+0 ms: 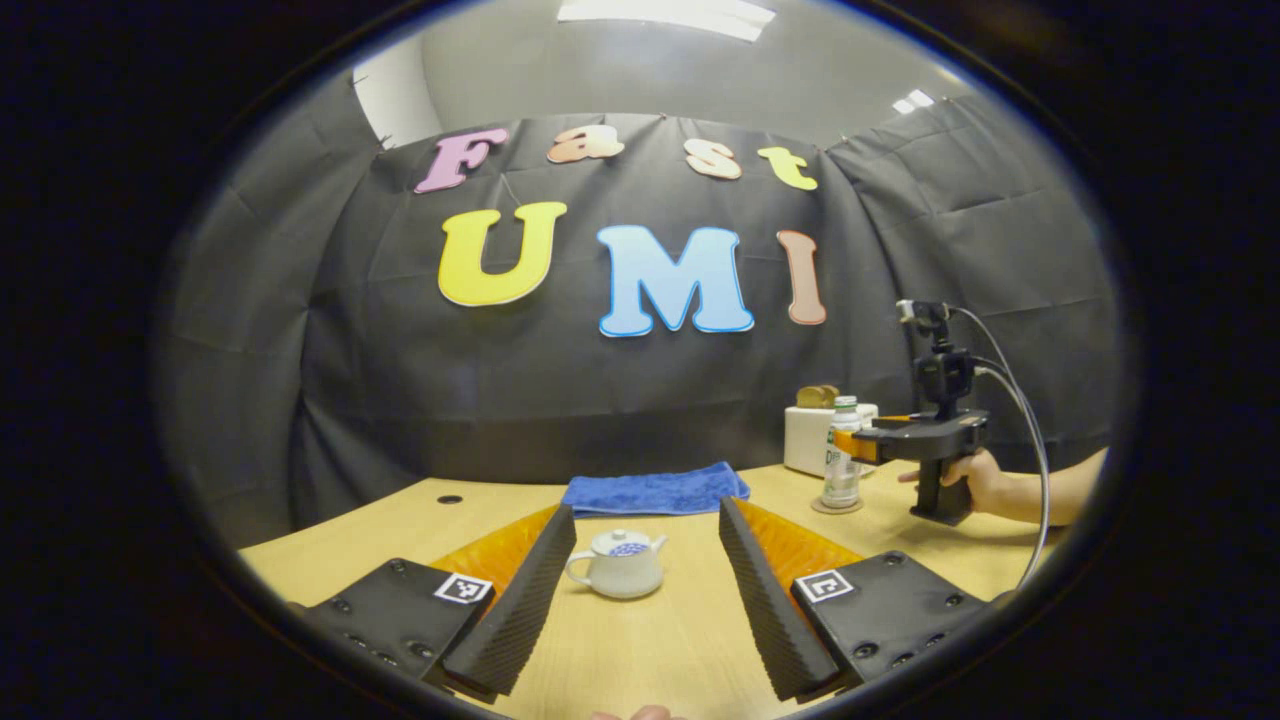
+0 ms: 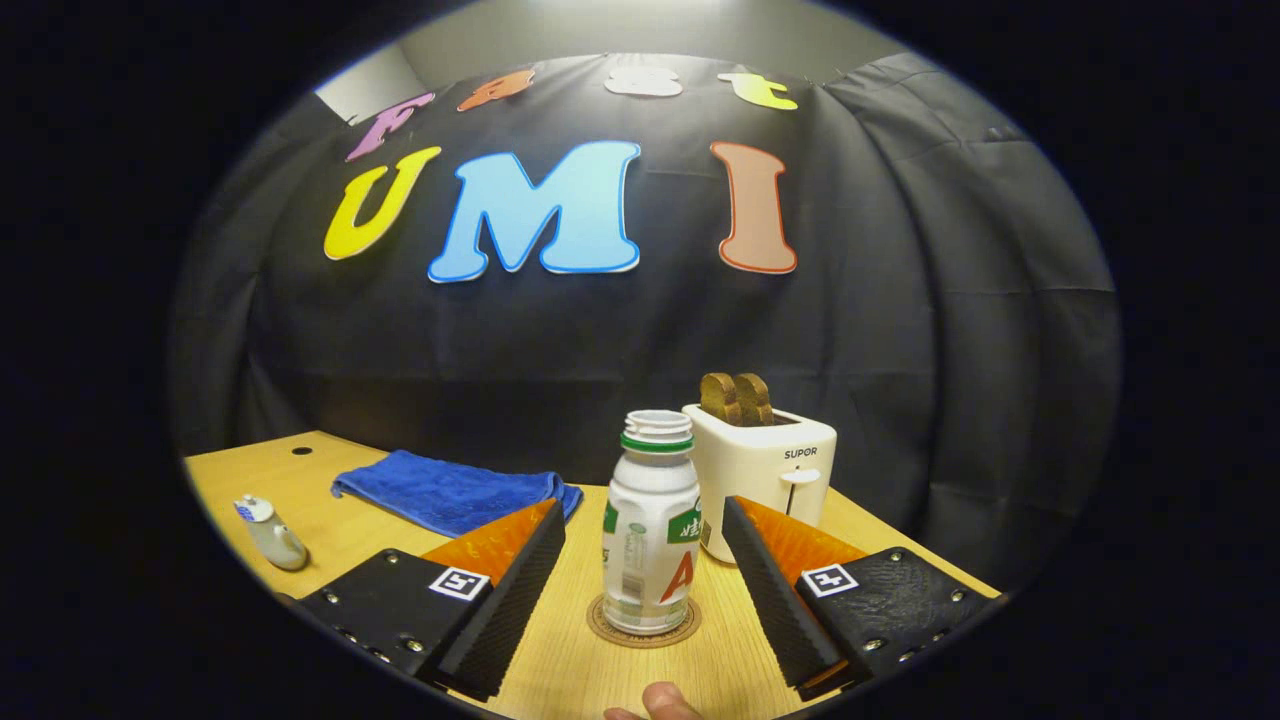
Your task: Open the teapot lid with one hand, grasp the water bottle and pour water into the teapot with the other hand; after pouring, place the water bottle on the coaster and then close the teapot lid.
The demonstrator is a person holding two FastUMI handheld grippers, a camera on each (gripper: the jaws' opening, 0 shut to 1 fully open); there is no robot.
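A small white teapot (image 1: 620,565) with its lid on stands on the wooden table (image 1: 650,650), straight ahead of my open left gripper (image 1: 640,610) and a little beyond its fingertips. In the right gripper view the teapot (image 2: 268,532) sits far left. The uncapped clear water bottle (image 2: 650,525) stands upright on a round cork coaster (image 2: 642,622), between the spread fingers of my open right gripper (image 2: 640,610), untouched by them. The left gripper view shows that bottle (image 1: 842,455) at right with the right gripper (image 1: 905,440) beside it, held by a hand (image 1: 975,478).
A blue towel (image 1: 655,490) lies folded at the back of the table (image 2: 400,530). A white toaster (image 2: 765,470) with two slices in it stands just behind the bottle. The black cloth wall closes the back.
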